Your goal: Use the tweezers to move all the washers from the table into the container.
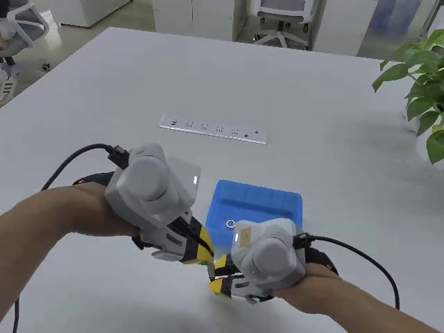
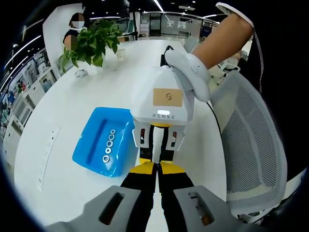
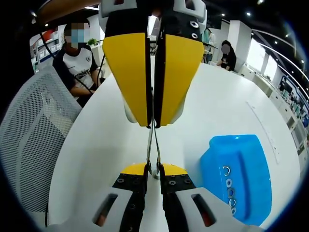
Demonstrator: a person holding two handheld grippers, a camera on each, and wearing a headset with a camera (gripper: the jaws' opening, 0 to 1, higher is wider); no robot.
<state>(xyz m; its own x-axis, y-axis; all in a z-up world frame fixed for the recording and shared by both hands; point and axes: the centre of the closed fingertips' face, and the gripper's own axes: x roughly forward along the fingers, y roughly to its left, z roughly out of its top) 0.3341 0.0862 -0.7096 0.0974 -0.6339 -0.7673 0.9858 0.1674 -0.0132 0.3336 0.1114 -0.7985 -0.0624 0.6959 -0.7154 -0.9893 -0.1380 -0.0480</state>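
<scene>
- Slim metal tweezers [image 3: 152, 136] span gripper to gripper, long axis running left-right; can't tell which end is the tip.
- Left gripper [image 3: 153, 123] and right gripper [image 3: 153, 170]: jaws pinched onto them.
- Blue plastic tray [image 3: 241, 164] sits just beyond, steel washers [image 3: 228, 181] inside.

One blue container [image 2: 88, 142] holds five washers [image 2: 109, 143] in a row. There is one pair of tweezers [image 3: 150, 140], one power strip [image 1: 212, 130] at twelve o'clock, and one potted plant [image 1: 420, 90] at two o'clock.
</scene>
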